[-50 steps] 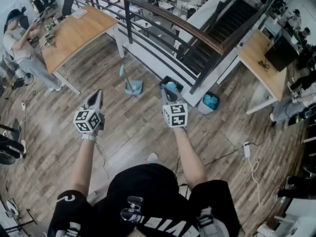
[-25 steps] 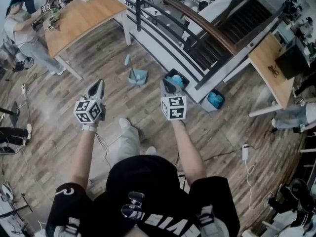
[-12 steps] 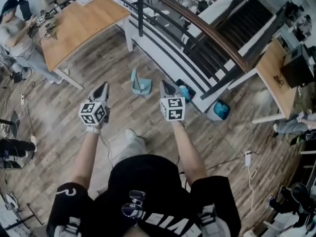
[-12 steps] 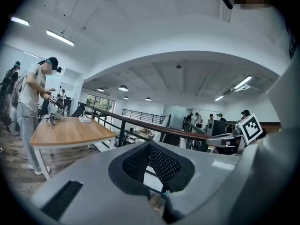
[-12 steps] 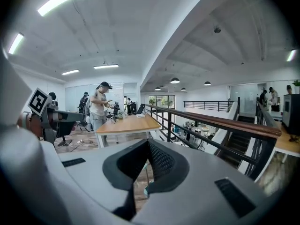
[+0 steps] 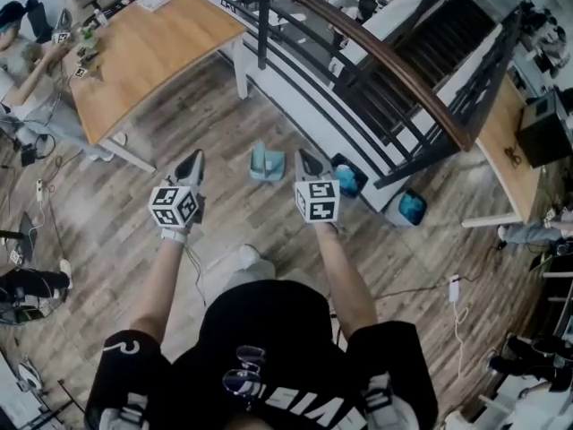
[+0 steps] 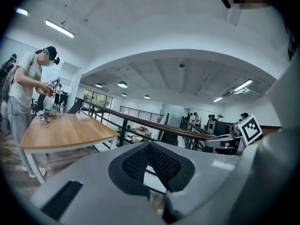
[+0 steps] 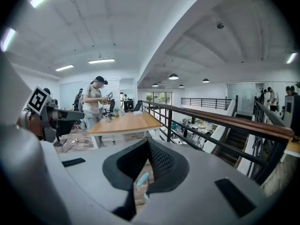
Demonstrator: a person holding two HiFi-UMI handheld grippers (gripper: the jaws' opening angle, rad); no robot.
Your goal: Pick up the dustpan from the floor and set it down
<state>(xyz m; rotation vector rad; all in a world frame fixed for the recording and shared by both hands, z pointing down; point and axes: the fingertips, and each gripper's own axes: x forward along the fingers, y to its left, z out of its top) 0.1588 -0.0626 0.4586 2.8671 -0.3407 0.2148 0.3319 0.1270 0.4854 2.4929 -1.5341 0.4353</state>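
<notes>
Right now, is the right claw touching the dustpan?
Apart. The head view shows bare wooden floor between the right claw and the dustpan. In the right gripper view, the dustpan looks small and distant beyond the jaws.

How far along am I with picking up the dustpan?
Done: nothing yet. The dustpan sits untouched on the wood floor. In hand: nothing. The left claw and right claw are both closed and empty, raised above the floor, with the dustpan showing between them in the head view. Left: open a claw, reach down, grip the dustpan, lift it and set it down.
</notes>
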